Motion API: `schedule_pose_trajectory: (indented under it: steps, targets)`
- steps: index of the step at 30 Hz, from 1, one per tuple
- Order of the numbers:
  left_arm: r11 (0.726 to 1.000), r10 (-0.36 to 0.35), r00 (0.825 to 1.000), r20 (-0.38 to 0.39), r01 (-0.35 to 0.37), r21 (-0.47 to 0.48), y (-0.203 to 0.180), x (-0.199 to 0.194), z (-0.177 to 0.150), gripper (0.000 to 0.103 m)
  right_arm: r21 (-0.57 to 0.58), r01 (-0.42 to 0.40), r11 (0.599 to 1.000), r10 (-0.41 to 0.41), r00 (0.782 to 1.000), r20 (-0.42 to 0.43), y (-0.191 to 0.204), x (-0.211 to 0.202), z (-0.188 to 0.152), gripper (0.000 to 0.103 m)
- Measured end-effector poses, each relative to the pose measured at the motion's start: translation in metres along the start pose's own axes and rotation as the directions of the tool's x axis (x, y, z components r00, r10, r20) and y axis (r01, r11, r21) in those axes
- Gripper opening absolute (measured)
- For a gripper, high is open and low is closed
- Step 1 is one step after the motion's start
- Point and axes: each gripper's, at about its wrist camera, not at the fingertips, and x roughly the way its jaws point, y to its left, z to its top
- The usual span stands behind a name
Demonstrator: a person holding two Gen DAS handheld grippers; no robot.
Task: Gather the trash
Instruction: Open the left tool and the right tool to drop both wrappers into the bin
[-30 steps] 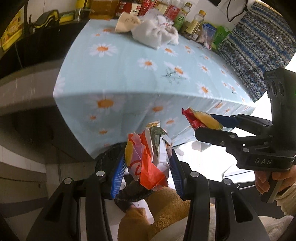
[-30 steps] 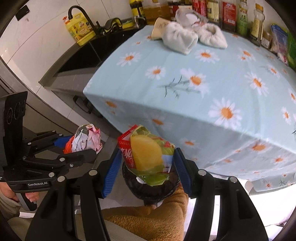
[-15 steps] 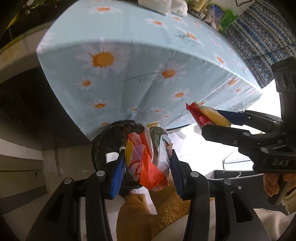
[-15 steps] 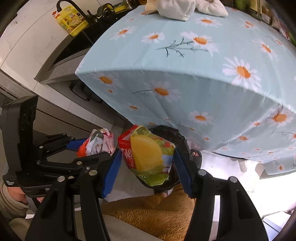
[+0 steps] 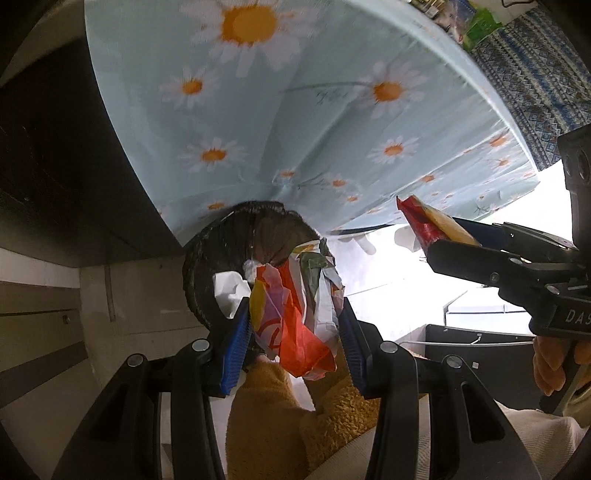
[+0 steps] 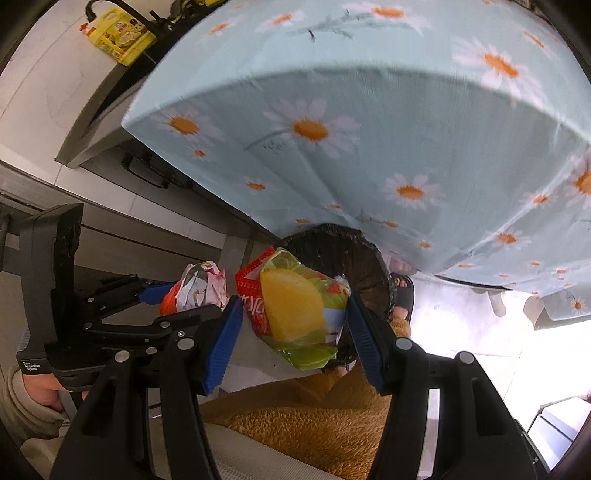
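Observation:
My left gripper (image 5: pixel 293 325) is shut on a crumpled bundle of wrappers (image 5: pixel 291 314), orange, white and green, hanging just above a black-lined trash bin (image 5: pixel 225 236) on the floor; white paper (image 5: pixel 231 291) lies inside the bin. To the right in the left wrist view, the right gripper (image 5: pixel 439 236) pinches a red and yellow packet (image 5: pixel 424 223). In the right wrist view my right gripper (image 6: pixel 295 314) is shut on that snack packet (image 6: pixel 295 306), yellow, green and red, in front of the bin (image 6: pixel 351 258). The left gripper (image 6: pixel 177 299) with its wrappers (image 6: pixel 199 286) shows at the left.
A table draped in a light blue daisy cloth (image 5: pixel 295 110) overhangs the bin's far side. A dark counter with a sink (image 6: pixel 110 85) and a yellow bottle (image 6: pixel 118 35) is at upper left. A foot in a black sandal (image 6: pixel 400 295) and mustard trousers (image 6: pixel 314 417) are near the bin.
Both grippers have sunk from table height toward the floor and tipped downward, each keeping its trash. The bin has come fully into view and sits closer beneath them.

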Motion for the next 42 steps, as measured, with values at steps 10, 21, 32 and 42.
schedule_pose_trajectory:
  steps: [10, 21, 32, 42]
  targets:
    - [1.0, -0.003, 1.0, -0.027, 0.003, -0.007, 0.0, 0.009, 0.006, 0.044, 0.031, -0.01, 0.999, 0.01, 1.0, -0.002, -0.006, 0.003, 0.004, 0.059]
    - [0.998, 0.048, 0.997, -0.064, -0.05, -0.04, 0.01, 0.018, 0.018, 0.063, 0.05, -0.011, 0.999, 0.01, 1.0, 0.018, -0.011, -0.003, 0.019, 0.071]
    - [0.997, 0.042, 0.998, -0.046, -0.045, -0.059, 0.019, 0.012, 0.023, 0.066, 0.071, -0.003, 0.997, 0.001, 1.0, 0.024, -0.017, -0.004, 0.021, 0.072]
    - [0.998, 0.013, 1.0, 0.014, -0.012, -0.064, 0.013, -0.011, 0.023, 0.066, 0.047, 0.001, 0.999, -0.003, 0.999, 0.048, -0.01, -0.014, 0.018, 0.072]
